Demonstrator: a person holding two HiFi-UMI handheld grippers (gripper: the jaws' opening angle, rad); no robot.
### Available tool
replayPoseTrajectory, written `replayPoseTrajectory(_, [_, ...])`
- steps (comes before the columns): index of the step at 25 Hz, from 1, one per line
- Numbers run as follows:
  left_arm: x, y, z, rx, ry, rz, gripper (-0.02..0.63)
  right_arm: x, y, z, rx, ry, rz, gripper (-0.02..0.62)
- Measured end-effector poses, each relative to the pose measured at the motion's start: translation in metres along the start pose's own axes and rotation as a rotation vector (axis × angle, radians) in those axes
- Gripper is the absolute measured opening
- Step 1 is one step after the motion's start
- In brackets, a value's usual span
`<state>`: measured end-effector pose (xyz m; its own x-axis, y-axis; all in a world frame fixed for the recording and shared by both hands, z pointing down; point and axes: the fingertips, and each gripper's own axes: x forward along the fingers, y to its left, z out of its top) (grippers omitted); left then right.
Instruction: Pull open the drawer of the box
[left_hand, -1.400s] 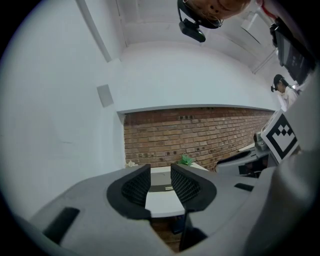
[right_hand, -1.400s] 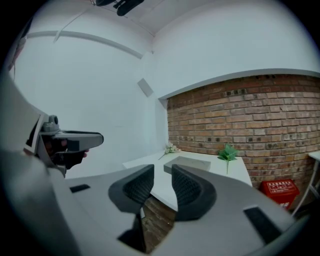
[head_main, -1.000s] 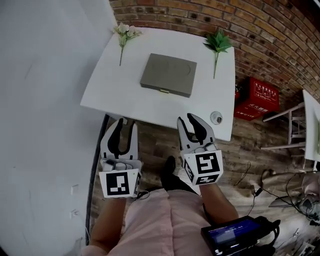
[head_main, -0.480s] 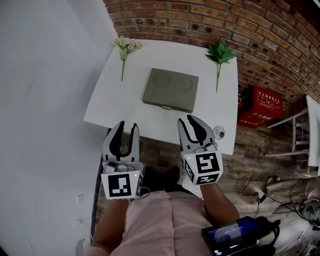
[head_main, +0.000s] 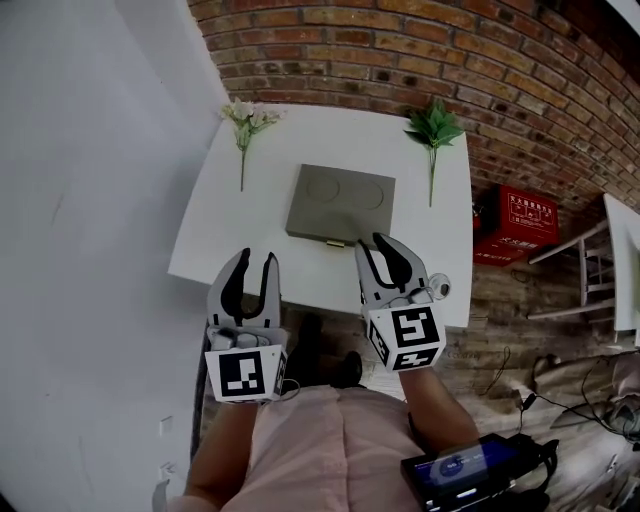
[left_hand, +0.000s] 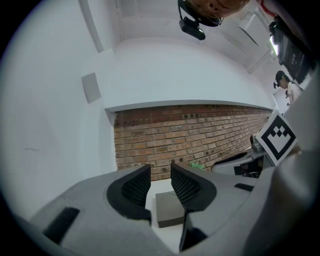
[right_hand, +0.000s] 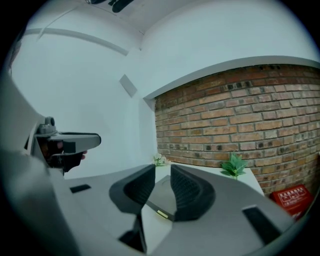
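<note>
A flat grey box (head_main: 340, 204) lies in the middle of a white table (head_main: 215, 235), with a small brass drawer handle (head_main: 335, 243) on its near side. My left gripper (head_main: 256, 258) hovers open over the table's front edge, left of the box and apart from it. My right gripper (head_main: 371, 242) is open just right of the handle; its jaws have just been closing a little, with nothing between them. In the left gripper view the box (left_hand: 167, 212) shows beyond the open left gripper (left_hand: 160, 172). In the right gripper view the box (right_hand: 159, 197) and handle (right_hand: 162, 214) sit beyond the right gripper (right_hand: 162, 172).
A white flower stem (head_main: 244, 118) and a green sprig (head_main: 433, 127) lie at the table's far corners. A small round object (head_main: 438, 288) sits at the near right corner. A red crate (head_main: 515, 225) and white chair (head_main: 598, 270) stand right of the table; a white wall runs along the left.
Both grippers have moved forward from over the floor to the table's front edge. The right gripper's tips now lie beside the box's handle.
</note>
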<state>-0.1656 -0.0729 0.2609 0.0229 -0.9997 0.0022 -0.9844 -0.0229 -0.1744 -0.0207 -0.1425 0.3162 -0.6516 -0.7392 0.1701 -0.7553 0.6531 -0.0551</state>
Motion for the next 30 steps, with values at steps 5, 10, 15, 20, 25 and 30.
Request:
replayPoseTrajectory(5, [0.03,0.015,0.0,0.002,-0.004,-0.052,0.132,0.024,-0.007,0.008,0.014,-0.001,-0.05,0.098])
replayPoseTrajectory(10, [0.064,0.026,-0.009,-0.02,-0.001,-0.116,0.132,0.047,-0.014,0.007,0.019,0.012,-0.107,0.097])
replayPoseTrajectory(15, [0.096,0.037,-0.006,-0.028,-0.05,-0.188,0.132,0.067,-0.023,0.02,0.02,-0.002,-0.179,0.097])
replayPoseTrajectory(20, [0.121,0.048,-0.002,-0.054,-0.066,-0.271,0.132,0.08,-0.026,0.028,0.007,-0.005,-0.264,0.098])
replayPoseTrajectory(25, [0.14,0.047,-0.005,-0.028,-0.083,-0.328,0.132,0.086,-0.034,0.026,0.01,-0.006,-0.311,0.103])
replayPoseTrajectory(30, [0.148,0.038,-0.006,-0.021,-0.069,-0.37,0.132,0.086,-0.039,0.025,0.038,-0.003,-0.33,0.106])
